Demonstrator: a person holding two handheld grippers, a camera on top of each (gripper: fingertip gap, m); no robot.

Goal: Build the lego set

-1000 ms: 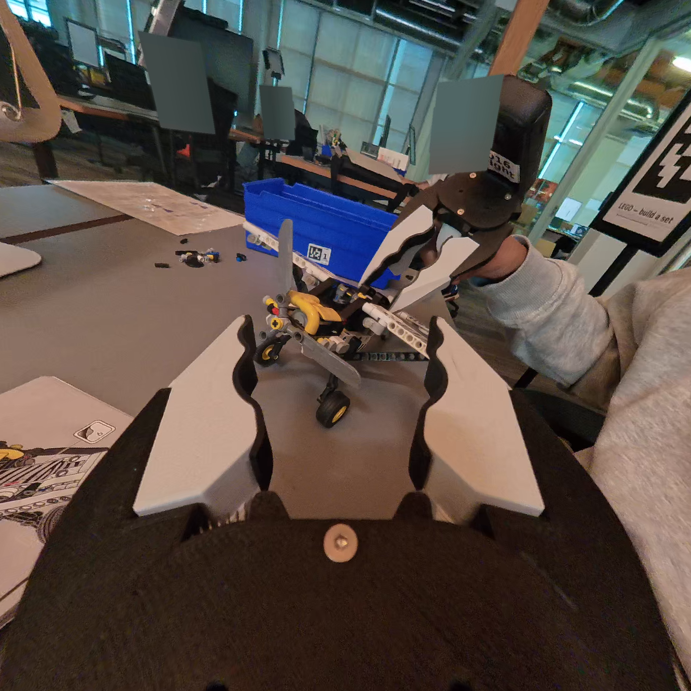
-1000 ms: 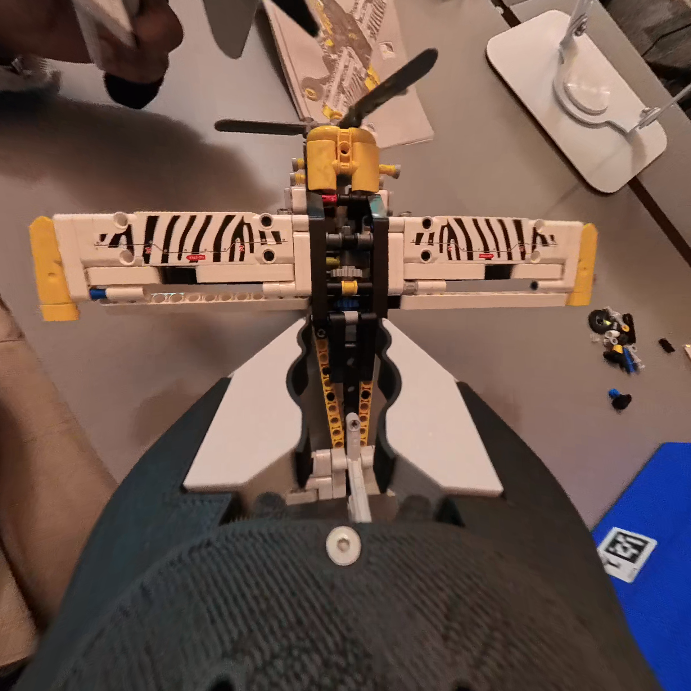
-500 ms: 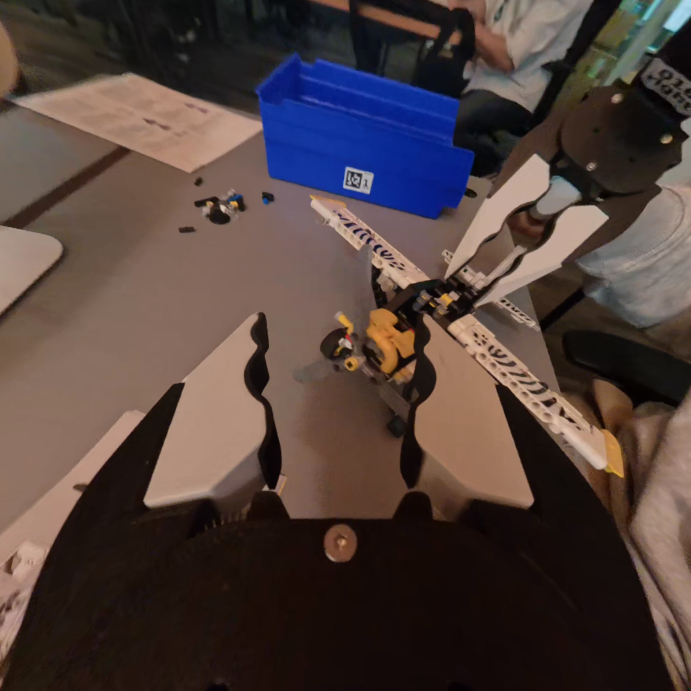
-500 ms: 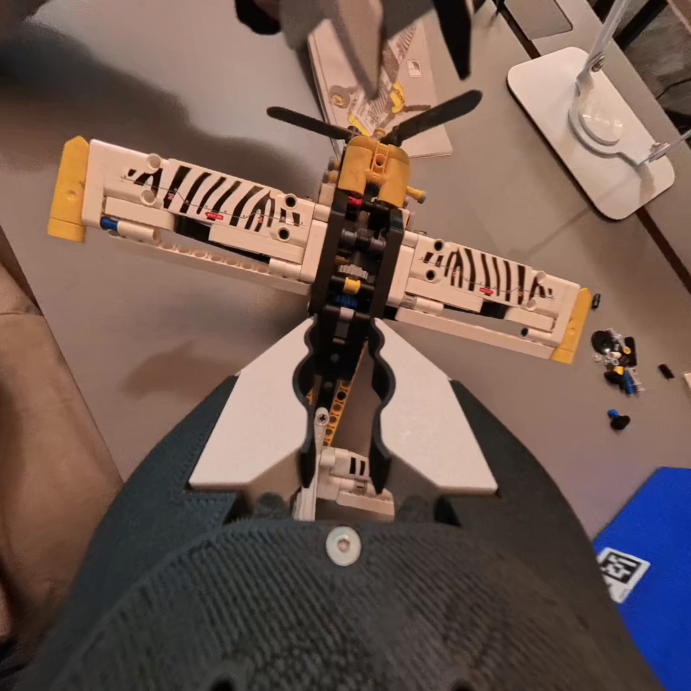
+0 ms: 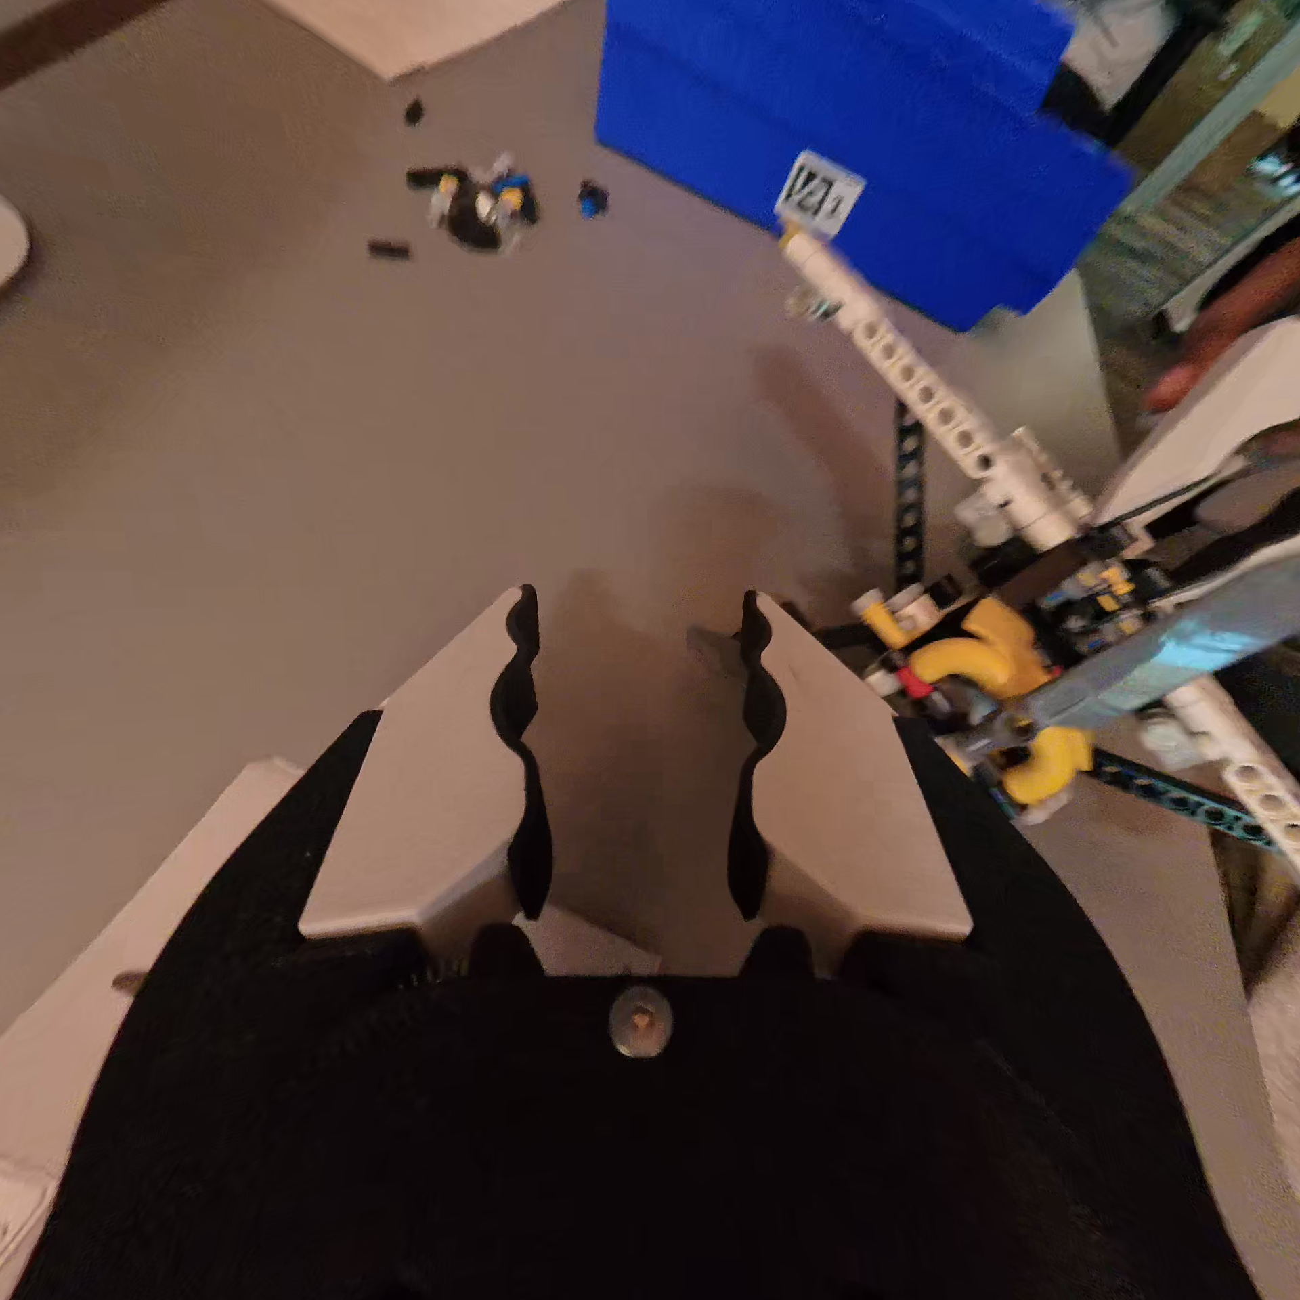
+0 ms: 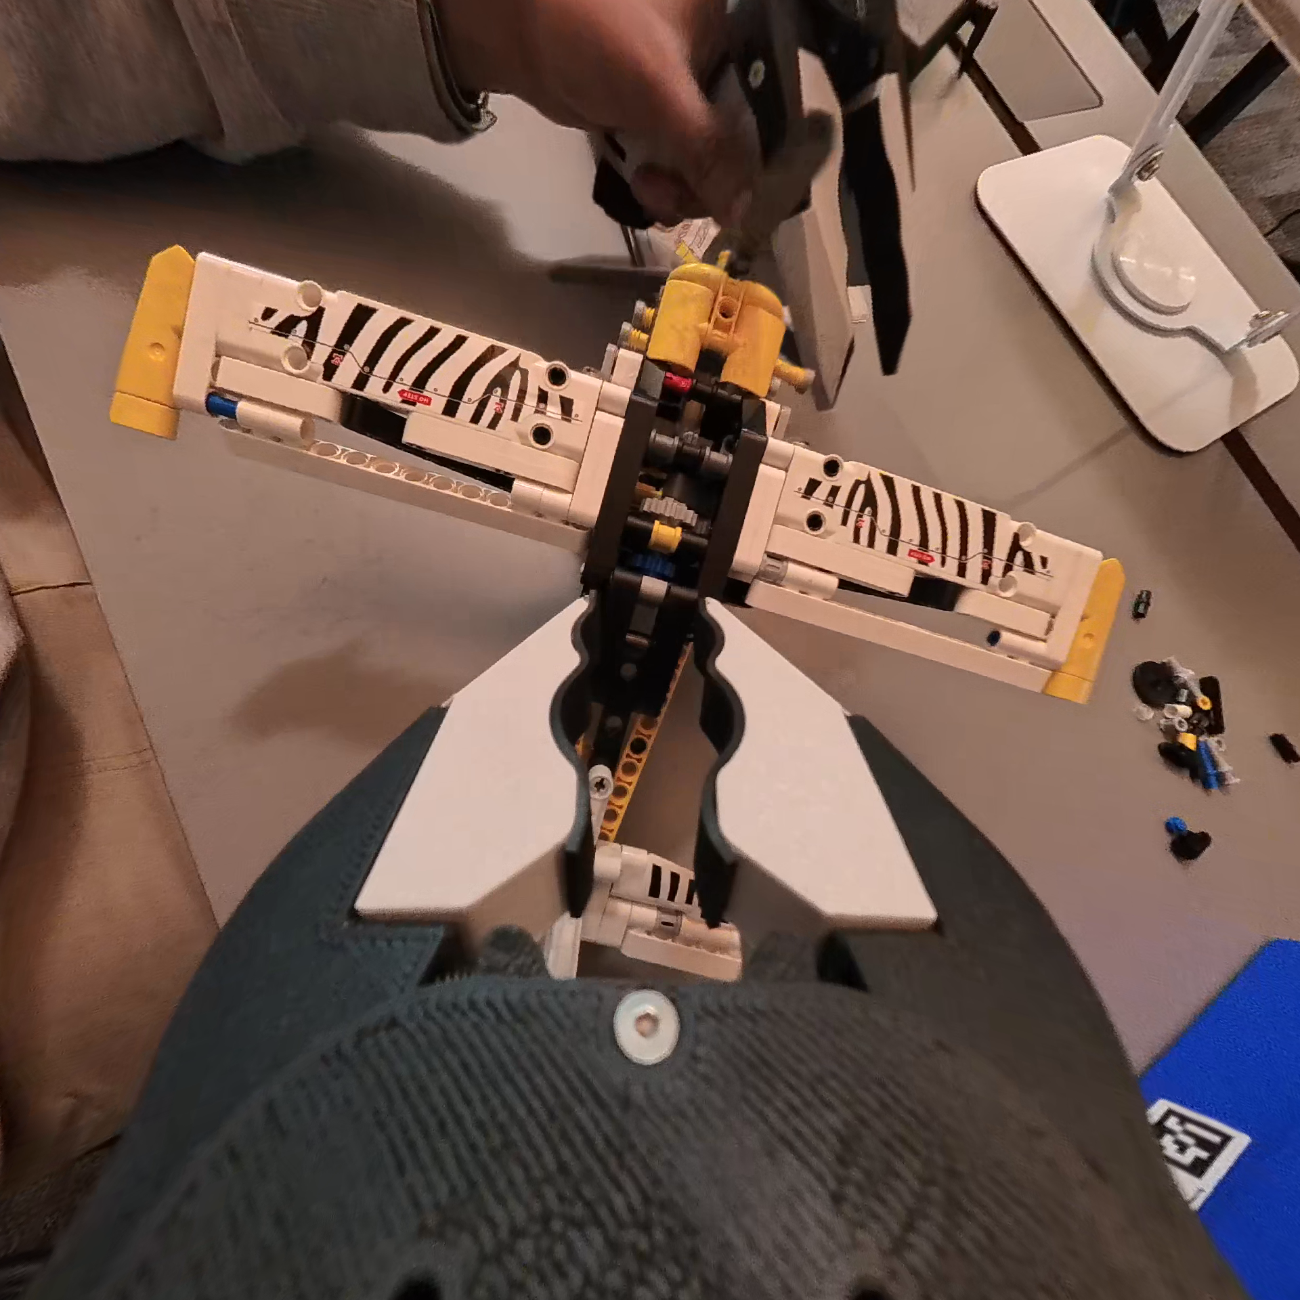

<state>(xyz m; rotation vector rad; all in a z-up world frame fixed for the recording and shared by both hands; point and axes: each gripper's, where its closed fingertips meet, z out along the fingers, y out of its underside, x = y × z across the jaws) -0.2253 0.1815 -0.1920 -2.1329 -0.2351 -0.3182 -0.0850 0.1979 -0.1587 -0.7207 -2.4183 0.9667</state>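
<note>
The lego plane (image 6: 436,380) has white wings with black stripes, yellow wing tips and a yellow nose. My right gripper (image 6: 644,612) is shut on its black fuselage and holds it tilted above the grey table. In the left wrist view the plane's nose (image 5: 978,654) and grey propeller blade (image 5: 1161,661) sit just right of my left gripper (image 5: 636,598), which is open and empty, pointing down at the table. The left gripper also shows in the right wrist view (image 6: 858,380), close beside the nose, held by a hand (image 6: 633,105). The right gripper shows at the edge of the left wrist view (image 5: 1231,436).
A blue bin (image 5: 844,141) stands at the table's far side, its corner also in the right wrist view (image 6: 1231,1055). Loose small pieces (image 6: 1182,717) lie beside the right wing, blurred in the left wrist view (image 5: 478,204). A white lamp base (image 6: 1125,302) and a booklet (image 5: 141,914) lie nearby.
My left gripper has tipped downward and come close beside the plane's nose. The plane has rolled further in the right gripper, and the propeller has turned.
</note>
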